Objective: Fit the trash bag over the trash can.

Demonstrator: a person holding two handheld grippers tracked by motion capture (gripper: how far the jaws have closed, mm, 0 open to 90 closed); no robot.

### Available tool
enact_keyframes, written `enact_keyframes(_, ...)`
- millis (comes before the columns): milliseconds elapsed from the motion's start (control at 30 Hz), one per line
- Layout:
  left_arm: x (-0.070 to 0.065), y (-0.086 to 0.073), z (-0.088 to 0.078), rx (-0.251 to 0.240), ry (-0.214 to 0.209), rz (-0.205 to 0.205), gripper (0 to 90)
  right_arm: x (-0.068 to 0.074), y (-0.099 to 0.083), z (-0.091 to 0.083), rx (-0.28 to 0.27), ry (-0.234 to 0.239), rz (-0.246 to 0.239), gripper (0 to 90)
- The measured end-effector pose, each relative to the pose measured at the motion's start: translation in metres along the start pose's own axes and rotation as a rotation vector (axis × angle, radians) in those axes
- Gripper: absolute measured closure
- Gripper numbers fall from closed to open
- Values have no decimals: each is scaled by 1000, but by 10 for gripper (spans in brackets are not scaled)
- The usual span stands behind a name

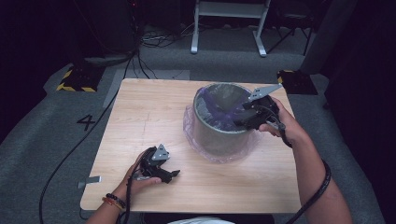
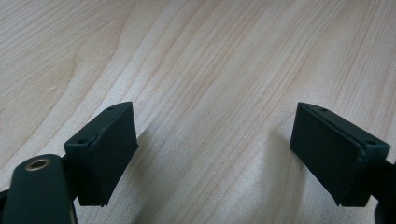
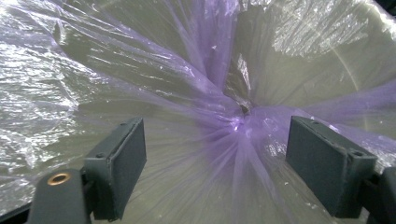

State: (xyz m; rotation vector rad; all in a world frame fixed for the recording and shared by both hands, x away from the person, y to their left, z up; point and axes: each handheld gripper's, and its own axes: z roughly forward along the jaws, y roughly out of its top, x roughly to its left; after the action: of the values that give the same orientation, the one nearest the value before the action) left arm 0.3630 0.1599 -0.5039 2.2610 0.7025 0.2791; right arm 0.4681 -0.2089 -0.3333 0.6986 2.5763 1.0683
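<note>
A grey round bin [image 1: 219,135] stands on the wooden table [image 1: 149,116], lined with a thin purple plastic bag [image 1: 219,109] whose edge hangs over the rim. My right gripper [image 1: 240,122] hovers at the bin's right rim, pointing inward. In the right gripper view its jaws stand open above the bag [image 3: 205,93], whose folds gather to a knot-like point [image 3: 243,111] between them. My left gripper [image 1: 173,175] rests low over the table's near left part, open, with bare wood [image 2: 210,93] between its jaws.
The bag's skirt [image 1: 196,144] spreads on the table around the bin's base. Cables [image 1: 74,144] trail across the grey floor at left. A white metal frame [image 1: 229,23] stands beyond the table.
</note>
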Motion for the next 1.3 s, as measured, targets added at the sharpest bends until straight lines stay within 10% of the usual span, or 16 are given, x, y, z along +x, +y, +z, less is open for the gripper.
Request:
enact_keyframes(833, 0, 0, 0, 0, 0, 0, 144, -3, 3, 5, 130, 52, 23, 230)
enact_keyframes(1300, 0, 0, 0, -1, 0, 0, 145, 0, 0, 1, 55, 38, 17, 214)
